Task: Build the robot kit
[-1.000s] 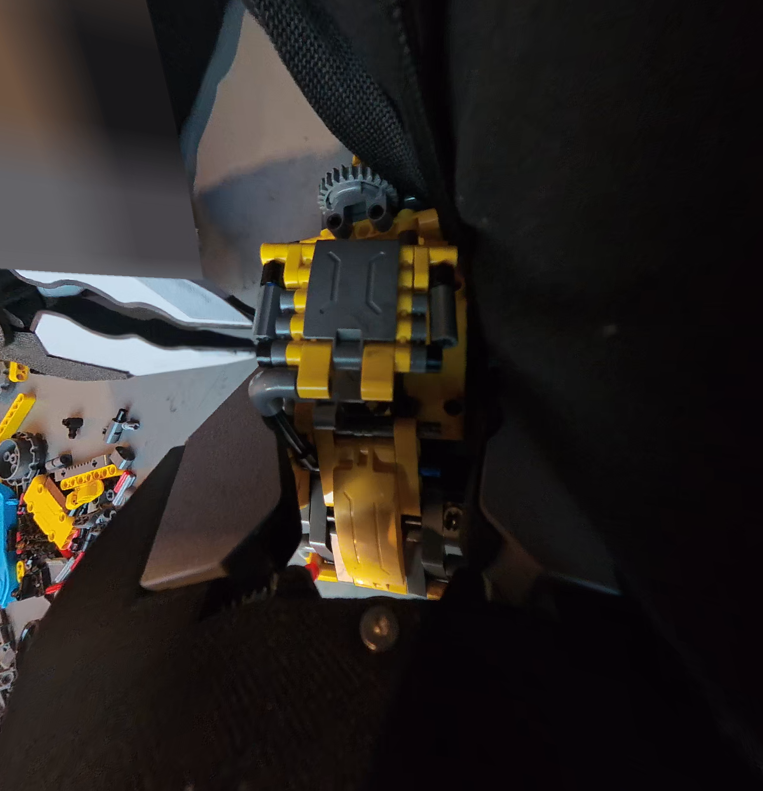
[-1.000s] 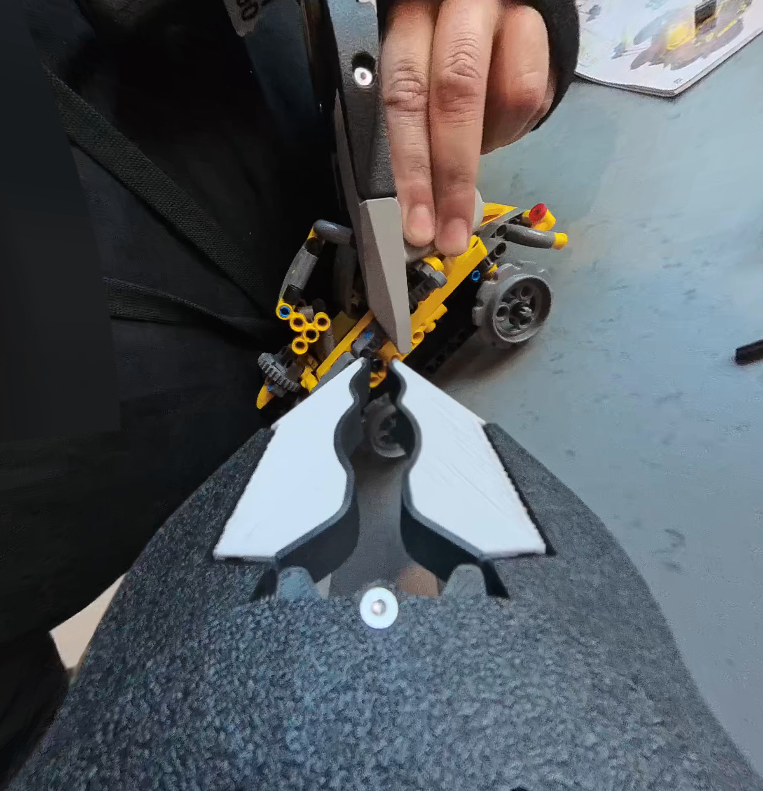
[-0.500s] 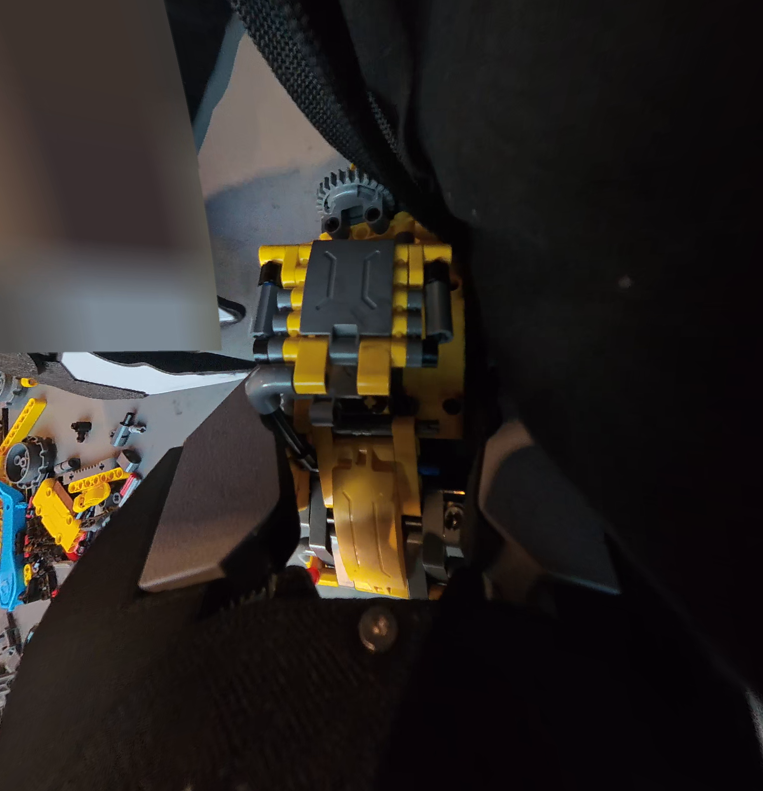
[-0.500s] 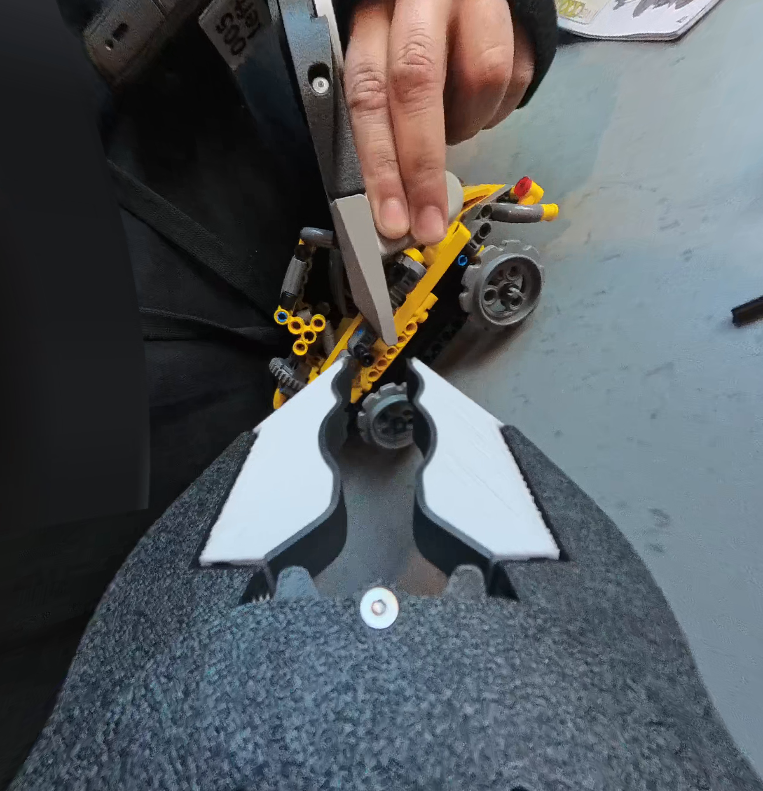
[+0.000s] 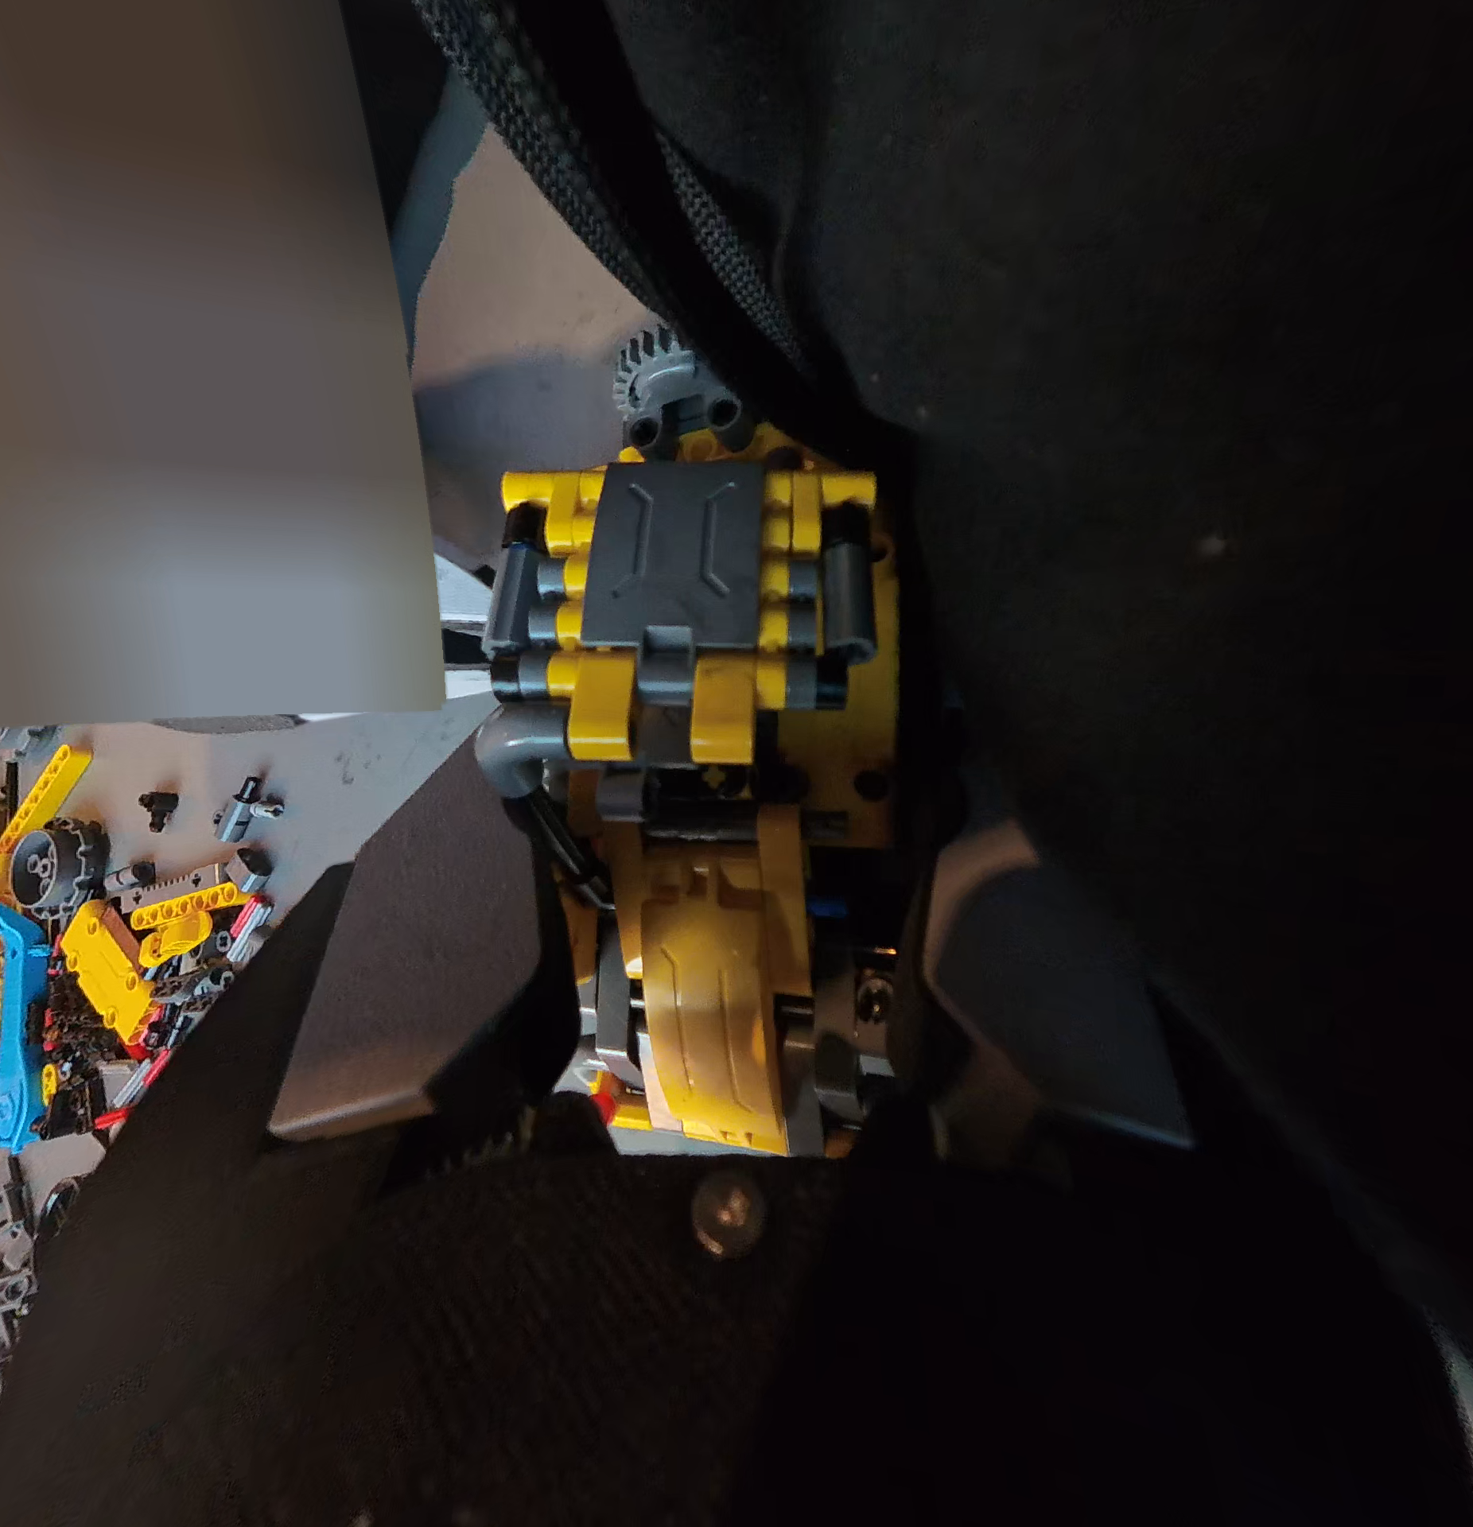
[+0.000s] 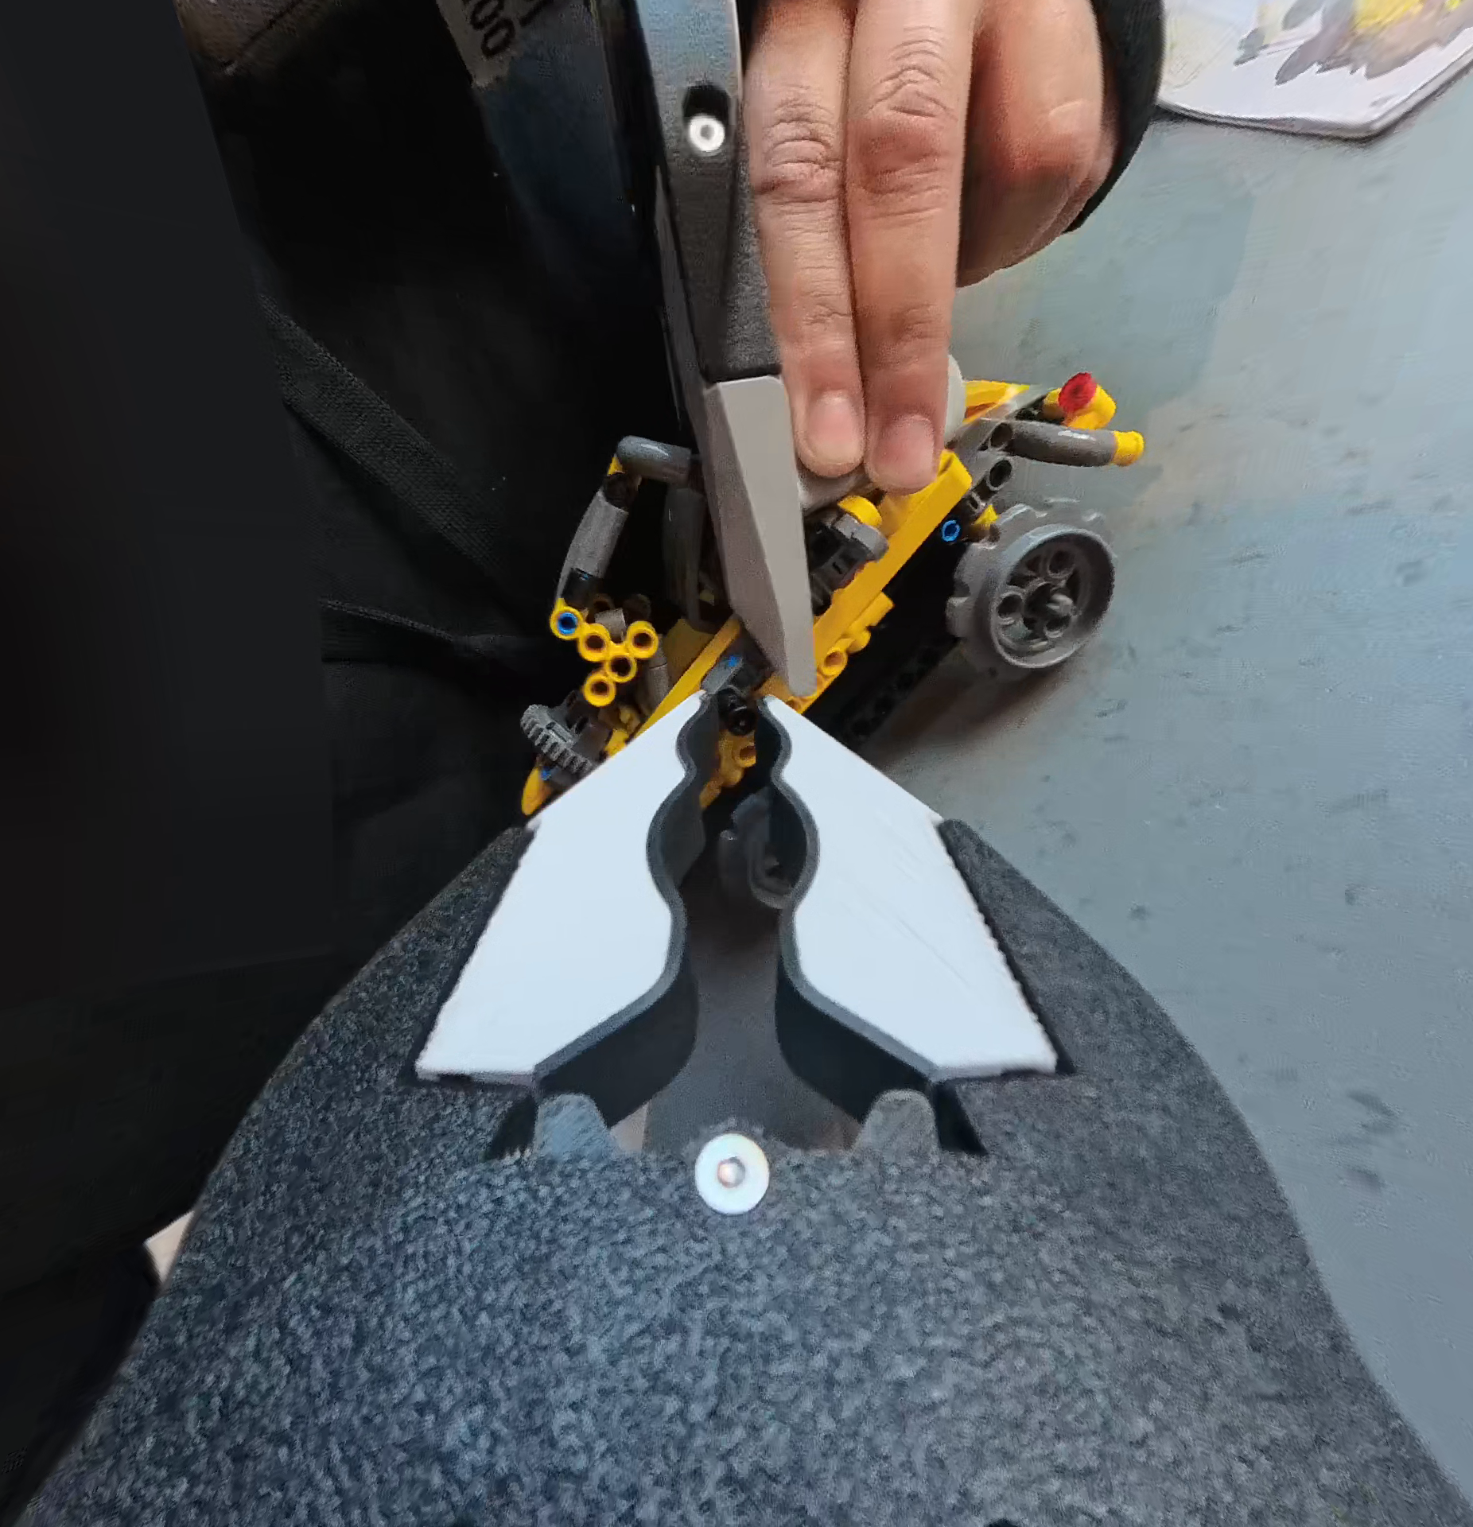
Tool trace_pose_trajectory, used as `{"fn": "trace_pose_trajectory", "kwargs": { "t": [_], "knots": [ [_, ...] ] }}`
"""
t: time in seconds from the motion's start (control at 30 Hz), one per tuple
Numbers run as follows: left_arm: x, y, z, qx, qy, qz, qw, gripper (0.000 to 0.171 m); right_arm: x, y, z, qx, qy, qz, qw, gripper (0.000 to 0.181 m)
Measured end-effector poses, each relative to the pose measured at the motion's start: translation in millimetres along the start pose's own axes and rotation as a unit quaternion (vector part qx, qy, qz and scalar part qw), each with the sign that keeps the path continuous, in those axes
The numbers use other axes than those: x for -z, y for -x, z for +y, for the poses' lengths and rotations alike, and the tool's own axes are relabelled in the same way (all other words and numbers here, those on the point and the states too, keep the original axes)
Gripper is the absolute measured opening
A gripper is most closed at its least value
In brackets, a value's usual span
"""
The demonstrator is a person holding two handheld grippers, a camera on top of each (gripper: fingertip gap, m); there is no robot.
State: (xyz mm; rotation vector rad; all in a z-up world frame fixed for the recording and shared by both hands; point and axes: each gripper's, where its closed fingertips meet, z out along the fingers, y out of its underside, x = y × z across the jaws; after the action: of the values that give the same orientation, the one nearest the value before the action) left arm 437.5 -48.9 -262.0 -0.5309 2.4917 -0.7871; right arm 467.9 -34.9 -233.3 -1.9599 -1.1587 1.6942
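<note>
A yellow and grey brick vehicle model (image 5: 700, 727) sits between the two fingers of my left gripper (image 5: 717, 793), which is shut on its sides. In the right wrist view the model (image 6: 882, 570) rests tilted on the grey table with one grey wheel (image 6: 1039, 603) at the right. A person's hand (image 6: 865, 289) presses on the left gripper's grey finger (image 6: 758, 537). My right gripper (image 6: 733, 706) is closed to a narrow gap, its tips on either side of a small black pin (image 6: 735, 717) on the model's near side. A dark wheel (image 6: 758, 859) shows blurred behind its fingers.
A pile of loose yellow, black and grey bricks (image 5: 113, 950) with a blue tool (image 5: 14, 1033) lies at the left on the grey table (image 6: 1254, 744). A printed booklet (image 6: 1336, 58) lies at the far right. The person's dark clothing and a strap (image 5: 634, 206) are close behind the model.
My right gripper opened and drew back from the model half a second ago, then moved in again and narrowed onto its near side. The left gripper kept its hold.
</note>
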Motion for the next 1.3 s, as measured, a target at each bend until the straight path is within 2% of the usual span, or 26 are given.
{"fn": "trace_pose_trajectory", "kwargs": {
  "t": [0.03,0.17,0.37,0.43,0.57,0.7,0.87,0.97,1.03,1.1,1.3],
  "knots": [
    [0,0,0,0.001,0.002,0.0,1.0,0.093,0,0,0,0.01,0.004,0.016,1.0,0.007],
    [0,0,0,0.0,0.002,0.002,1.0,0.093,0,1,1,0.067,0.056,0.089,0.992,0.006],
    [0,-1,0,0.004,0.002,0.002,1.0,0.093,-1,3,1,0.116,0.087,0.153,0.978,0.006],
    [0,-1,-1,0.002,0.001,0.005,1.0,0.093,-2,3,2,0.089,0.08,0.13,0.984,0.006],
    [-1,-2,-2,0.0,-0.003,0.009,1.0,0.093,-4,7,4,0.037,0.054,0.037,0.997,0.005],
    [-1,-4,-1,0.008,-0.007,0.013,1.0,0.094,-10,9,2,-0.019,0.028,-0.03,0.999,0.004],
    [0,-2,-2,0.002,-0.013,0.009,1.0,0.092,-5,5,3,-0.025,0.022,-0.039,0.999,0.007],
    [0,-2,-3,0.0,-0.014,0.007,1.0,0.092,8,-1,8,0.038,0.043,0.028,0.998,0.008],
    [0,-1,-3,-0.001,-0.015,0.005,1.0,0.092,18,-13,7,0.05,0.036,0.082,0.995,0.005],
    [0,-1,-3,-0.002,-0.014,0.005,1.0,0.092,15,-2,3,0.057,0.014,0.054,0.997,0.0],
    [0,-1,-2,0.0,-0.012,0.005,1.0,0.092,8,4,5,0.078,0.032,0.054,0.995,0.0]
  ]
}}
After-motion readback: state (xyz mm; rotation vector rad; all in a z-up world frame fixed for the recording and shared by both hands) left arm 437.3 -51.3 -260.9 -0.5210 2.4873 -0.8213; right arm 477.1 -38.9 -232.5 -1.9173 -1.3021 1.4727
